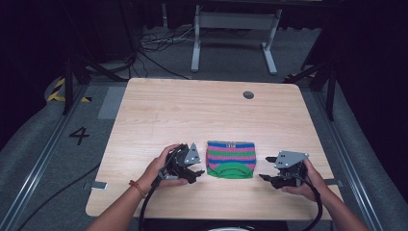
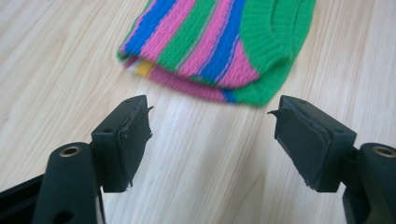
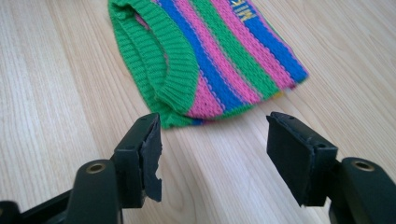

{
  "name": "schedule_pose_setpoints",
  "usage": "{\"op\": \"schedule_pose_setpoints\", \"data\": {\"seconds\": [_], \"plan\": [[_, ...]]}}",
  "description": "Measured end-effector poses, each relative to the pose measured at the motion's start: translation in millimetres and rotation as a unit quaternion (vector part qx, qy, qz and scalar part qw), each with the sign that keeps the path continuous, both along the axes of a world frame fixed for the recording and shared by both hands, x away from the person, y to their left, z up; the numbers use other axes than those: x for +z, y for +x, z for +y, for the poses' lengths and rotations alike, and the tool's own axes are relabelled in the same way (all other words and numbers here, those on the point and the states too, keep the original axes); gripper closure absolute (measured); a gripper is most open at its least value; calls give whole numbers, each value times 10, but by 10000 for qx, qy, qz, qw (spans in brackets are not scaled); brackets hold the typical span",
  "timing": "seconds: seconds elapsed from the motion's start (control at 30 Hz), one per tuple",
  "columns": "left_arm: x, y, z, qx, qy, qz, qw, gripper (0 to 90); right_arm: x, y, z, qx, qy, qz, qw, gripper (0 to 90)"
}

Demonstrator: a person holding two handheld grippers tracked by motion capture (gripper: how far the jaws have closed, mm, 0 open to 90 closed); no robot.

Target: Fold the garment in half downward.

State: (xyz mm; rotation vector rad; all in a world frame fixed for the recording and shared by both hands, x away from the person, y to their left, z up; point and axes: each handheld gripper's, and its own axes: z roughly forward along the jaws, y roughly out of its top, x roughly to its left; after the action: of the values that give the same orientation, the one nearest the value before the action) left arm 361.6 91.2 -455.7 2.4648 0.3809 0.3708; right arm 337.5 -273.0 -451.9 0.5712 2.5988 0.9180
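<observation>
While both tools (image 1: 195, 169) (image 1: 267, 168) are waiting spread beside the sweater (image 1: 231, 159), one-layer pinching is risking an unfolding.

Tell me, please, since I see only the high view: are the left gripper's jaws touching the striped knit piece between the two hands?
Observer: No. In the left gripper view the left gripper is open, and bare wood lies between its jaws and the striped knit piece.
Operator: Thank you. Is the right gripper any closer?
Observer: The right gripper is open too; its jaws stand just short of the green ribbed edge, not on it.
Operator: Is the piece a single layer?
Observer: It looks folded: at its near corner a yellow patch peeks out from underneath.
Operator: Any marking on it?
Observer: Yellow lettering sits on a blue stripe, cut off by the frame's top.
</observation>
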Motion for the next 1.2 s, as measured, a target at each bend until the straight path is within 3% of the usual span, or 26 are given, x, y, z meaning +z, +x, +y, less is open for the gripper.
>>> {"op": "schedule_pose_setpoints", "data": {"seconds": [0.17, 0.5, 0.83, 1.07, 1.2], "plan": [[36, -45, 215, 155, 85, -10, 9998, 260, -12, -38, -151, -205, -17, 85, 9998, 339], [-24, -97, 558, 493, 230, -58, 9985, 251, -37, -82, -420, -564, 92, -16, 9984, 314], [-48, -137, 817, 582, 305, -113, 9978, 236, -157, -109, -723, -884, 299, -21, 9956, 291], [-57, -156, 1023, 741, 94, -37, 9972, 232, -222, -125, -906, -1165, 391, -10, 9924, 290], [-65, -187, 1143, 875, -144, 23, 9961, 230, -239, -166, -1012, -1337, 505, -5, 9897, 289]]}}
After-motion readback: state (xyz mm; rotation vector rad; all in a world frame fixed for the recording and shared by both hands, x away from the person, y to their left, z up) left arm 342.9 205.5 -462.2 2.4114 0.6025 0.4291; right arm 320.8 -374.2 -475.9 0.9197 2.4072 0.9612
